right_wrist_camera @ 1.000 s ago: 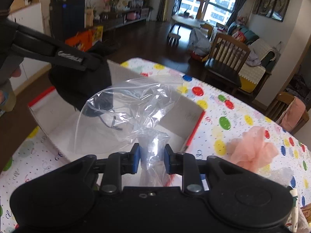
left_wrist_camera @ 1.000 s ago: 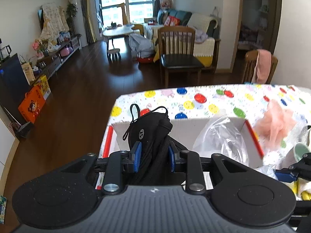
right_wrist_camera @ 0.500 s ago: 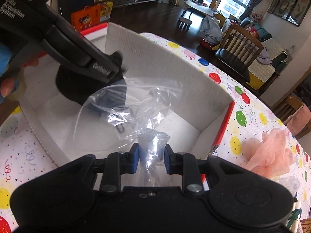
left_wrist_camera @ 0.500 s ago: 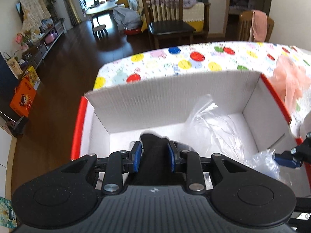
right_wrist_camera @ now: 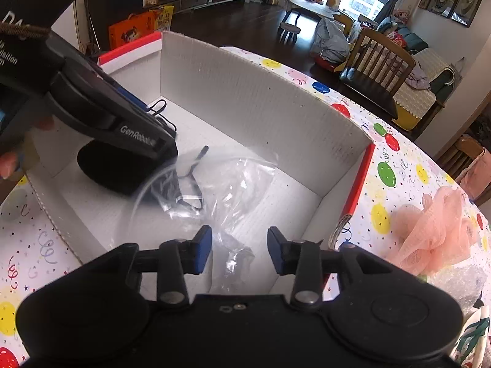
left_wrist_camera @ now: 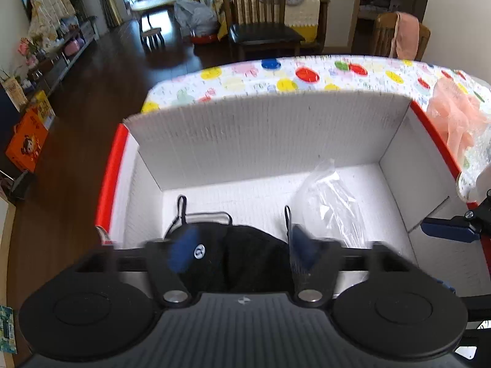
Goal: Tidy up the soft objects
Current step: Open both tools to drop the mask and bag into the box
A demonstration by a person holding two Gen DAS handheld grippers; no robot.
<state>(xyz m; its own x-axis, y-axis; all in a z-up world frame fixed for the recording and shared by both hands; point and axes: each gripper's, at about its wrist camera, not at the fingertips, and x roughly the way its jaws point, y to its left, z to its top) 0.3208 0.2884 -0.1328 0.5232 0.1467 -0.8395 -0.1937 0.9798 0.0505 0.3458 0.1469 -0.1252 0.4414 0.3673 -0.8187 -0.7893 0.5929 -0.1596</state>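
Release step: I see both the left gripper (left_wrist_camera: 239,245) and right gripper (right_wrist_camera: 239,250) opening inside the white corrugated box (left_wrist_camera: 270,128), black fabric pouch (left_wrist_camera: 242,254) and clear plastic bag (right_wrist_camera: 227,190) on its floor; next, probably the peach mesh pouf (right_wrist_camera: 435,230) beside it.

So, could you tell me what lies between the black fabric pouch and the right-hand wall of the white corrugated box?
The crumpled clear plastic bag lies there on the box floor, beside the pouch, as the left wrist view shows.
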